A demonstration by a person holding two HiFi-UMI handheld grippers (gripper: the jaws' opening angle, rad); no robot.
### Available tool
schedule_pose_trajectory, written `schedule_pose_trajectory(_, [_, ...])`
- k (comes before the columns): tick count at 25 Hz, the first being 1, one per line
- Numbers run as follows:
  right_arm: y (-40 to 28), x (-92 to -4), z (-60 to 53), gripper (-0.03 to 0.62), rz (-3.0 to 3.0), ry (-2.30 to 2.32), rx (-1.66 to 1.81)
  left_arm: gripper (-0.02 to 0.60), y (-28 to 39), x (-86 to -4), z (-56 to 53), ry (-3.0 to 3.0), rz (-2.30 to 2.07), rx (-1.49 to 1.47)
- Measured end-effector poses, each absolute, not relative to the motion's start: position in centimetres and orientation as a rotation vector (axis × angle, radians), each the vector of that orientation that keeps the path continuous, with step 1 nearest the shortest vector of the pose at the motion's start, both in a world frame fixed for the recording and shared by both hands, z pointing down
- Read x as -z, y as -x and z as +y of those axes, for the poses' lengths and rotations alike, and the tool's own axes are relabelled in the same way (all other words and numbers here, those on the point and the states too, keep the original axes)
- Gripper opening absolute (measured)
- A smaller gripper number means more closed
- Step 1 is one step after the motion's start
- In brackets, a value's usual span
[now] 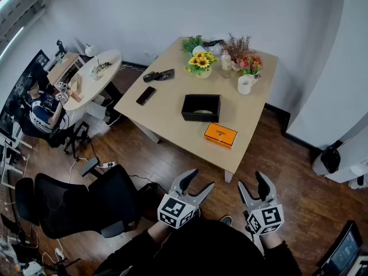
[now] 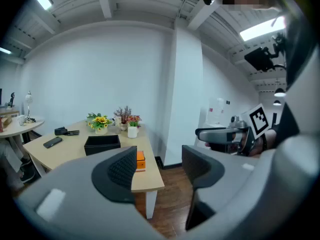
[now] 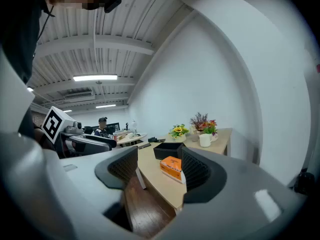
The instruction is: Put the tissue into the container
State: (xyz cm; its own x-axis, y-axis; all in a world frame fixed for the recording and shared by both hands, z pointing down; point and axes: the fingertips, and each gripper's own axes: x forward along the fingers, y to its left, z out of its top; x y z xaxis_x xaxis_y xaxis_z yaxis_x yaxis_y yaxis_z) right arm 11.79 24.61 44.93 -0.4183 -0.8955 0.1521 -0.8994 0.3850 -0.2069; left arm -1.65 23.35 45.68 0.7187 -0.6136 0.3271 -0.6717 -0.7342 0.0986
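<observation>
1. An office with a wood floor: a person (image 1: pixel 41 105) sits at a round desk at far left, a black chair (image 1: pixel 80 203) stands nearer, and a pale wooden table (image 1: pixel 167 117) fills the centre.
2. On the table, left to right: a phone (image 1: pixel 146 95), a black container (image 1: pixel 201 115) and an orange tissue box (image 1: pixel 221 135), with flowers (image 1: pixel 201 62) and a white mug (image 1: pixel 245 85) behind.
3. The tissue box lies near the table's front edge, just beside the container and not touching it.
4. The left gripper (image 1: pixel 198 181) and right gripper (image 1: pixel 251 184) hover well short of the table, both with jaws apart and nothing between them.
5. The box looks light, thin-walled and easily crushed. A gentle hold across its narrow sides seems safest.
6. Only the head view looks down into the container. The left gripper view half hides the box behind a jaw, while the right gripper view frames it between its jaws.
</observation>
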Motion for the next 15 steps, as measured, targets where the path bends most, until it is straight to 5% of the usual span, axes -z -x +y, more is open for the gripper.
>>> schedule_pose_trajectory(9, [-11.0,-49.1,18.7,0.398,-2.542,-1.564,-0.436,0.39,3.3,-51.1,16.9,-2.57,-0.983,-0.548])
schedule_pose_trajectory(15, [-10.8,-55.1,12.9,0.431,-2.402,-1.536,-0.598,0.408,4.8,-56.7,9.5,-2.449,-0.871,-0.593])
